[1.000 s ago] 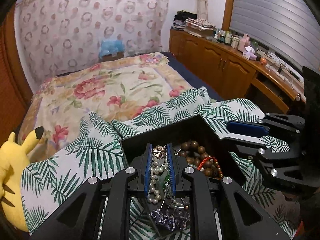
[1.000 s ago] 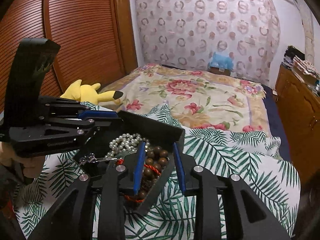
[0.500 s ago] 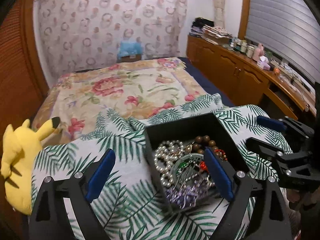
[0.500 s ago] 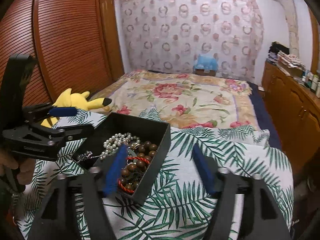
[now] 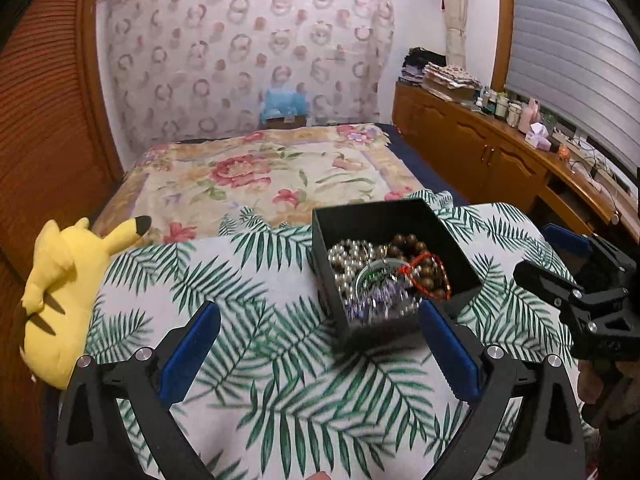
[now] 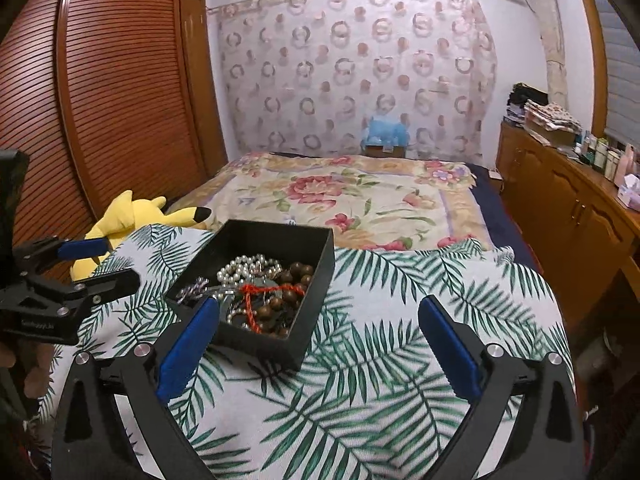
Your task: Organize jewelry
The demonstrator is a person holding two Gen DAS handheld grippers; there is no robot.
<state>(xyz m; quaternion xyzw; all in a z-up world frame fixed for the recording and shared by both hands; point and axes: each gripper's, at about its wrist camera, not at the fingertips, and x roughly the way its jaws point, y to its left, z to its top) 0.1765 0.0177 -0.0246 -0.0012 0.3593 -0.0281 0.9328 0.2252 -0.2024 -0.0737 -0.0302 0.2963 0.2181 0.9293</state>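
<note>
The jewelry (image 5: 384, 276) fills a black box (image 5: 400, 220) on our leaf-print cloth (image 5: 256, 360), just past our left gripper (image 5: 320, 354) and right gripper (image 6: 320, 344), whose blue jaws are opening wide with nothing between them, and farther off we see a yellow plush toy (image 5: 64, 300) and the flowery bed (image 5: 260, 176).

Bare cloth (image 5: 248, 288) beside box (image 5: 384, 220)
</note>
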